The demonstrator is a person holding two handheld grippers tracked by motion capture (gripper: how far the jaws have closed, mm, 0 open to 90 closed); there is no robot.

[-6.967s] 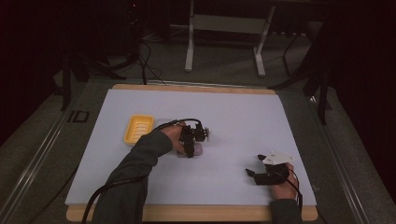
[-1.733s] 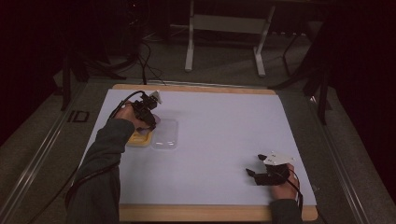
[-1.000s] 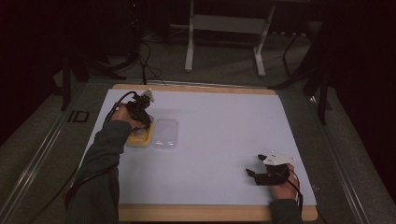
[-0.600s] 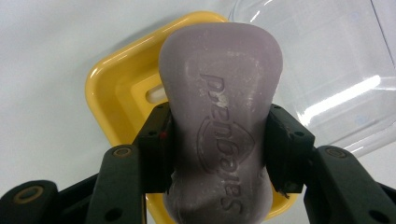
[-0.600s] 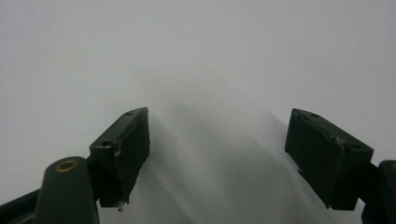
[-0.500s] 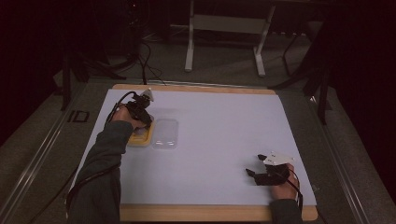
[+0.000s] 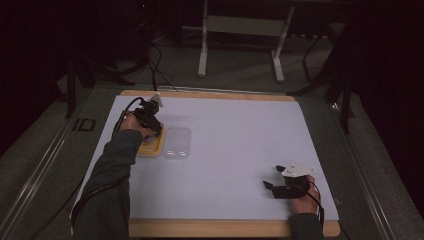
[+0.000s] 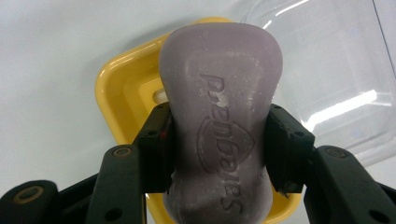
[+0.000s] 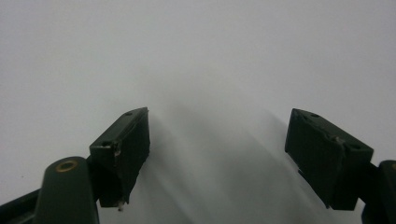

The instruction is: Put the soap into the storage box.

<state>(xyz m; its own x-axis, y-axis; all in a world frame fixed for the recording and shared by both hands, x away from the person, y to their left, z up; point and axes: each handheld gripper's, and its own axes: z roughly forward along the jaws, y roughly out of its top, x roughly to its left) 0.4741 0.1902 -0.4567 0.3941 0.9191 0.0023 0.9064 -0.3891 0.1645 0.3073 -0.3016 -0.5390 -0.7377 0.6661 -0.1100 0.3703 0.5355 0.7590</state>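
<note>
A pale purple bar of soap with embossed lettering sits between the jaws of my left gripper, which is shut on it. Directly beneath the soap lies a yellow soap dish, with a clear plastic lid beside it on the white sheet. From above, the left gripper hovers over the yellow dish at the table's left, the clear lid just right of it. My right gripper rests near the front right, its jaws open over bare white surface.
A white sheet covers the wooden table. Beyond the far edge stand a metal frame's legs and cables on a dark floor. A black label lies off the table's left side.
Seven seconds ago the left gripper was at mid-table; it has since carried over to the yellow dish. In the last second both hands stayed still.
</note>
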